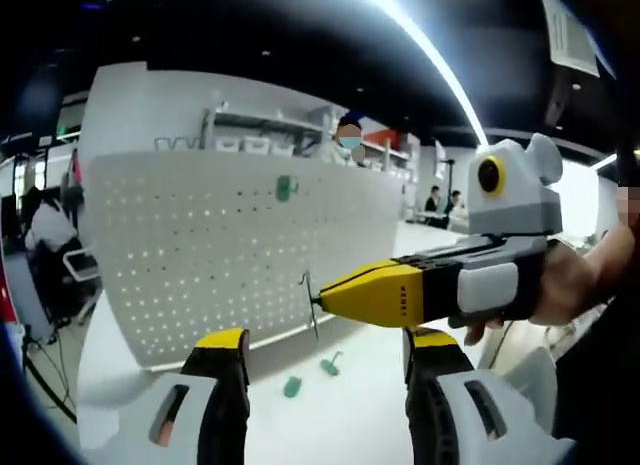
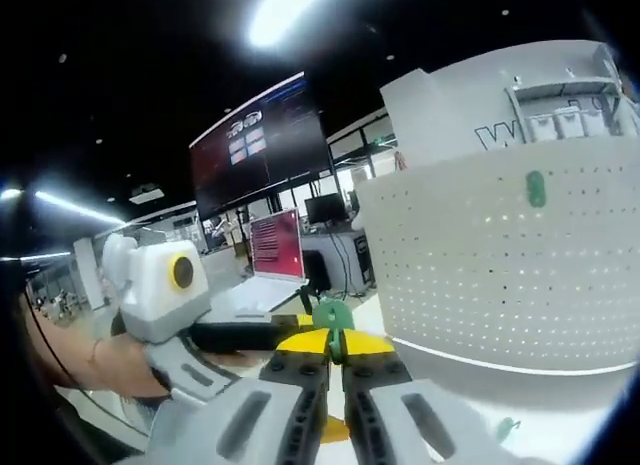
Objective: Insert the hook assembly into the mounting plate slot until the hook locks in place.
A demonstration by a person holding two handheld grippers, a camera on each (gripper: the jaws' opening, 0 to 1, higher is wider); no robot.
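Note:
The mounting plate is a white pegboard point(image 1: 230, 245) standing upright on the table; it also fills the right of the right gripper view point(image 2: 500, 255). One green hook point(image 1: 286, 188) point(image 2: 536, 188) sits high on it. My right gripper point(image 1: 325, 298) point(image 2: 335, 347) is shut on the hook assembly, whose thin metal hook point(image 1: 310, 303) pokes from the yellow tips just short of the board's lower part. Its green base point(image 2: 333, 313) shows above my jaws. My left gripper point(image 1: 328, 337) is open and holds nothing, below and behind the right one.
Two loose green pieces point(image 1: 292, 387) point(image 1: 331, 363) lie on the white table in front of the board; one green piece point(image 2: 507, 425) shows at the board's foot. A hand point(image 1: 575, 285) holds the right gripper. Desks, screens and people stand behind.

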